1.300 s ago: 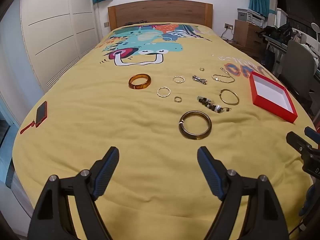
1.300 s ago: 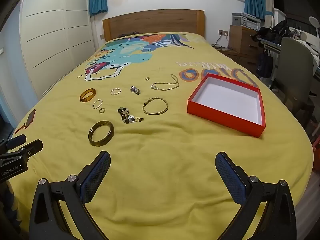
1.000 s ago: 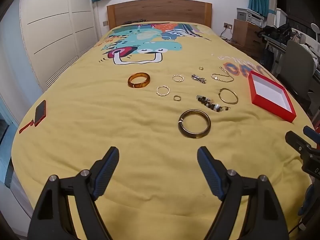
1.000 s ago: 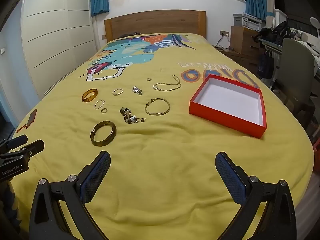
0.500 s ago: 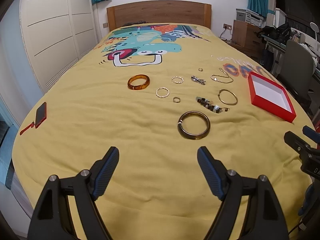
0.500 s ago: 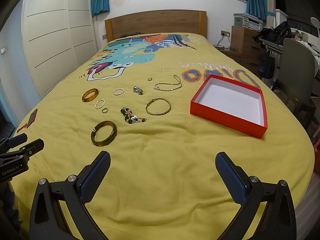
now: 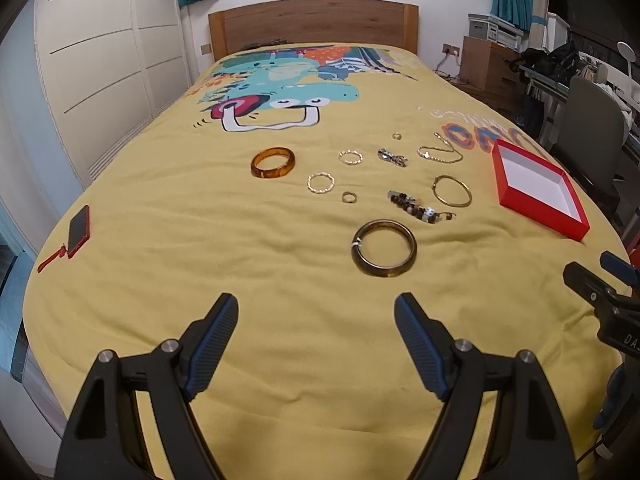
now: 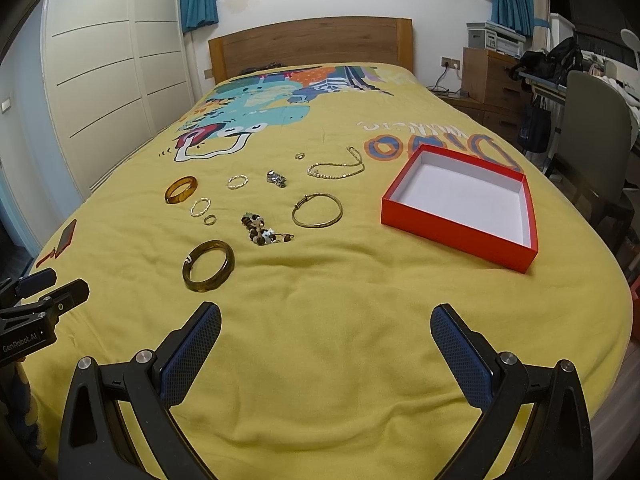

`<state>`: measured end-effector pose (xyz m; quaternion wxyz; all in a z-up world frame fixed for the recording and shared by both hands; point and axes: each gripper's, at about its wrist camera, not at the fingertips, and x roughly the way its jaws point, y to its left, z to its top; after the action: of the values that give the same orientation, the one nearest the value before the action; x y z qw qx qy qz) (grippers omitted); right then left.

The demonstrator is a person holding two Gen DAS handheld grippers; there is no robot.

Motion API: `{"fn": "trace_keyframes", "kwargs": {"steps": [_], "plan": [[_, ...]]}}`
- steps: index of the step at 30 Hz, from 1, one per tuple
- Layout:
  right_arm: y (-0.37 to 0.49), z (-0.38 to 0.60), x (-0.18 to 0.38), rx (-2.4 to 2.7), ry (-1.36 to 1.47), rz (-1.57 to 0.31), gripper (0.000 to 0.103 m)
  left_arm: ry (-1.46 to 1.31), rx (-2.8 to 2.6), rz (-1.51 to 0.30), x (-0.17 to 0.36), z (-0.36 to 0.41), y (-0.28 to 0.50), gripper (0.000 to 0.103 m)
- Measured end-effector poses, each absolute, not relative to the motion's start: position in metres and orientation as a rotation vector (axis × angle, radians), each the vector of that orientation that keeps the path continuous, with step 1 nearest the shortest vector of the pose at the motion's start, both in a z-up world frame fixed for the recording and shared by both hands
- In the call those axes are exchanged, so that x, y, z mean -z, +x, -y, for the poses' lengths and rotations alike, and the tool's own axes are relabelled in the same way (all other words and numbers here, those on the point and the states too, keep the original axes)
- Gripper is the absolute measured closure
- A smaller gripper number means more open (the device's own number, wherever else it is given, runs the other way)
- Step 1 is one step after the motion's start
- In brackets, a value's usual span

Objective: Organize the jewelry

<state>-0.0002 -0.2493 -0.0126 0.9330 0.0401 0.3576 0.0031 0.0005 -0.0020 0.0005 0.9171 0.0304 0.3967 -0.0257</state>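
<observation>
Yellow bedspread is seen across the left wrist view, where the left gripper is held released and empty above it. A dark bangle is found at one o'clock from the fingers, a beaded bracelet just beyond it, an amber bangle at eleven o'clock, and a red box at two o'clock. In the right wrist view, the right gripper is likewise spread wide and empty; the dark bangle is placed at eleven o'clock, a thin gold bangle at twelve, a chain farther off, and the red box, bare inside, at one o'clock.
</observation>
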Motion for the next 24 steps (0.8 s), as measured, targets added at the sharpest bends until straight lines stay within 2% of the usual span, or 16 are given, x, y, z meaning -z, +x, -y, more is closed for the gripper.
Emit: {"fn": "trace_keyframes", "kwargs": {"steps": [21, 24], "plan": [[0.008, 0.251, 0.019, -0.024, 0.094, -0.77, 0.001, 0.052, 0.073, -0.873, 0.014, 0.0, 0.012, 0.023], [0.011, 0.252, 0.02, -0.034, 0.1, -0.778, 0.004, 0.025, 0.052, -0.874, 0.014, -0.005, 0.018, 0.023]]}}
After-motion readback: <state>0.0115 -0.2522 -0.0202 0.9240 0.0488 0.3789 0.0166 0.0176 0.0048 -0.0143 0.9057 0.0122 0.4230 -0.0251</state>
